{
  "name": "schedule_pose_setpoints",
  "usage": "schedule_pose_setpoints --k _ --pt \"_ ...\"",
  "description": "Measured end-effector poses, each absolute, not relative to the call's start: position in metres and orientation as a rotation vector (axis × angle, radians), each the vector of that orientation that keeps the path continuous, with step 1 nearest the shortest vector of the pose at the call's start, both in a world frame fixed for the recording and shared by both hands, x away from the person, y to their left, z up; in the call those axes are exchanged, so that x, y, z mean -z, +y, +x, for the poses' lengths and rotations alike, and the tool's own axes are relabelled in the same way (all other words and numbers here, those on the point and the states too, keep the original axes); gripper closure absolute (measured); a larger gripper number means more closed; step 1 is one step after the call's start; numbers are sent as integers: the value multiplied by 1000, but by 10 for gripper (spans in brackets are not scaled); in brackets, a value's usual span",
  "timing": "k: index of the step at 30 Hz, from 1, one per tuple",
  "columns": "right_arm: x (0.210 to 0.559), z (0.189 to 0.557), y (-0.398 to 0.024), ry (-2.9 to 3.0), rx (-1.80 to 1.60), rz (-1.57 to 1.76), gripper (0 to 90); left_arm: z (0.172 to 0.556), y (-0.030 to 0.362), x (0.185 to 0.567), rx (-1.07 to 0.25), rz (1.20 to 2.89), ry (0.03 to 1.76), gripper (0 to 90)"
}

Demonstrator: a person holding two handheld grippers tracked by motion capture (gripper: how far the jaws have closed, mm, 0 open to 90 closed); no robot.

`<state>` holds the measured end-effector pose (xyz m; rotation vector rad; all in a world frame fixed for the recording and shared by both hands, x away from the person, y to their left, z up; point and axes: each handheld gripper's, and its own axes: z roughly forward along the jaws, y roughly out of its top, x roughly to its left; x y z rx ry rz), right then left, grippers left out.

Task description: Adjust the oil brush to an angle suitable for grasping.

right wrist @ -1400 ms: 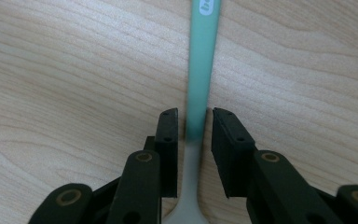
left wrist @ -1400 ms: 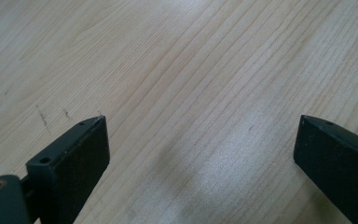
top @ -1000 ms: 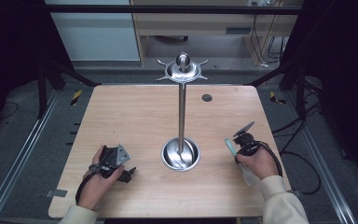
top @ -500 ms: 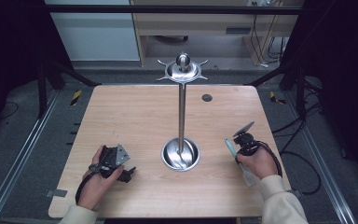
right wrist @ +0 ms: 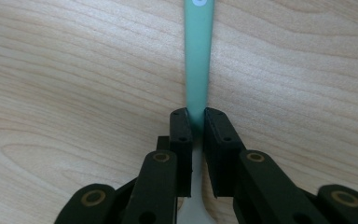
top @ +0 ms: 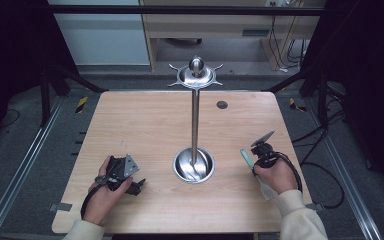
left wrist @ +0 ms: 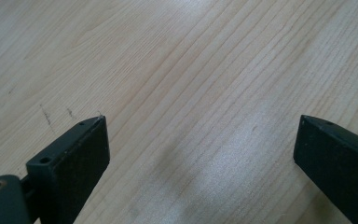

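Observation:
My right gripper (right wrist: pixel 196 116) is shut on the slim green handle (right wrist: pixel 198 51) of a utensil that lies along the wooden table; its jaws have just been closing, with the handle between them. A pale part of the utensil shows under the jaws. From above, that gripper (top: pixel 255 159) and the green handle (top: pixel 245 156) sit right of a tall metal stand (top: pixel 194 125). My left gripper (left wrist: pixel 200 135) is open, low over bare wood, with nothing between its jaws. In the high view it (top: pixel 138 185) rests at the table's front left, held by a hand.
The stand has a round dish base (top: pixel 194 165) at mid-table and a hooked crown with a ball (top: pixel 196 70) on top. A small dark disc (top: pixel 222 105) lies at the back right of the table (top: pixel 145 120). Cables trail off the right edge.

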<state>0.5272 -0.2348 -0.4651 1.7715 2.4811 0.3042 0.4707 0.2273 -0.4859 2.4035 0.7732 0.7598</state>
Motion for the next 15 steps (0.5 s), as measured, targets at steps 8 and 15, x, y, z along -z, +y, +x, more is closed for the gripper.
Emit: schedule_pose_setpoints --k 8,15 --pt "444 529 -242 2439 -367 1743 821 471 228 486 -760 2406 773 31" --pt "419 527 -245 2391 -514 1655 821 472 229 486 -763 2400 781 31"
